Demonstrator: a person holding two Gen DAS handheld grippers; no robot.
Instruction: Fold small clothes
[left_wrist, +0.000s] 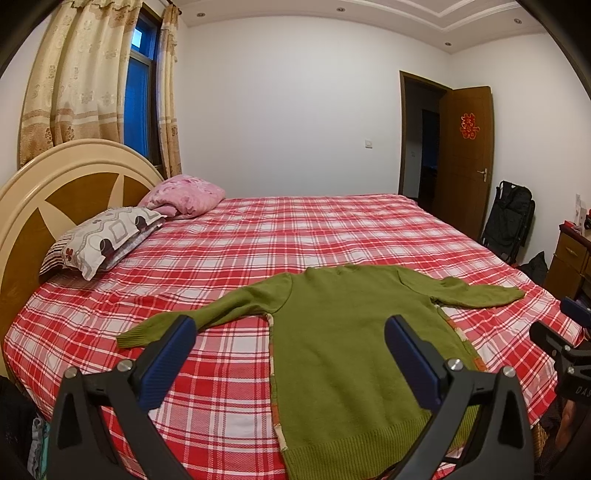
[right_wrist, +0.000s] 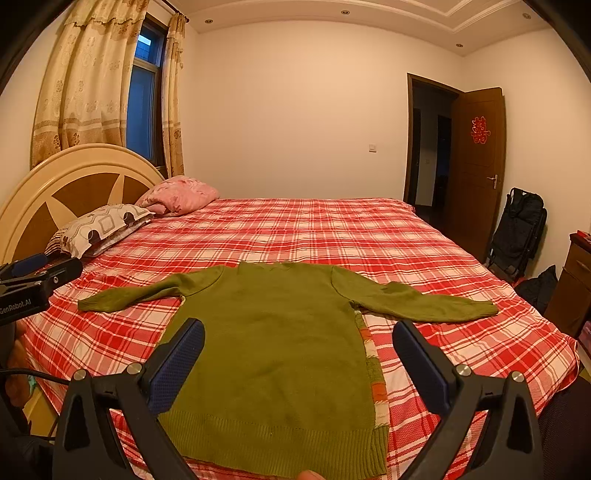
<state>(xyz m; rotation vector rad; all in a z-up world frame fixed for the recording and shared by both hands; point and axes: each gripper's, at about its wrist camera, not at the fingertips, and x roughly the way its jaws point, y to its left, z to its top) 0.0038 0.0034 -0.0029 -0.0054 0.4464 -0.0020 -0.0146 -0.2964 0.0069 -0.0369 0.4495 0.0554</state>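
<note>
A green knit sweater (left_wrist: 343, 343) lies flat on the red plaid bed (left_wrist: 295, 229), hem toward me and both sleeves spread out to the sides. It also shows in the right wrist view (right_wrist: 273, 350). My left gripper (left_wrist: 290, 328) is open and empty, held above the sweater's left side near the left sleeve. My right gripper (right_wrist: 299, 332) is open and empty, held above the sweater's lower right body. A strip of orange and cream patterned fabric (right_wrist: 375, 373) shows along the sweater's right edge.
Two pillows, one grey-patterned (left_wrist: 107, 236) and one pink (left_wrist: 184, 194), lie by the round headboard (left_wrist: 55, 192) at the left. An open brown door (left_wrist: 467, 158), a black folded stroller (left_wrist: 511, 218) and a wooden cabinet (left_wrist: 570, 258) stand at the right.
</note>
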